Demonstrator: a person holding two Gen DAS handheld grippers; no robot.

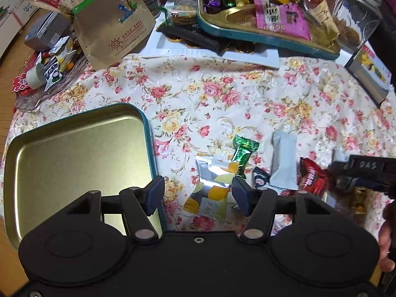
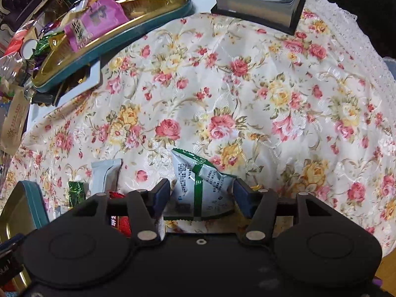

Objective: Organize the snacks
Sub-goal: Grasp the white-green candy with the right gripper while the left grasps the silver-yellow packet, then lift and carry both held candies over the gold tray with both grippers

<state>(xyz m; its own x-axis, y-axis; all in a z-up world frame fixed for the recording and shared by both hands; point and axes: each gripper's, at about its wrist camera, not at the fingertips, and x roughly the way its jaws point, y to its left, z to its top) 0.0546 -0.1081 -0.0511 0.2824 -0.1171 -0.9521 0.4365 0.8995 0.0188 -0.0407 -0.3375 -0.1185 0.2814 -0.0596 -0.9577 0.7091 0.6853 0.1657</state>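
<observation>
Snacks lie loose on the floral tablecloth (image 1: 222, 91), and we judge the step in hand to be a double pick-up.

From the left wrist, we see our left gripper (image 1: 196, 195) pointing steeply down with its jaws fairly wide. A silver packet with yellow fruit print (image 1: 212, 188) sits between them; the right pad looks to be at its edge, the left pad stands clear of it, so nothing is gripped yet. Beside it lie a green candy (image 1: 243, 151), a pale grey packet (image 1: 283, 163) and a red packet (image 1: 313, 175). The empty gold tin (image 1: 74, 153) is just to the left.

From the right wrist, our right gripper (image 2: 201, 198) straddles a white and green pouch (image 2: 200, 185), jaws partly open and close against its sides; whether the pads press we cannot tell.

Next, we think each gripper must close firmly, then lift and carry its packet into the tin, as crinkly foil may slip.
</observation>
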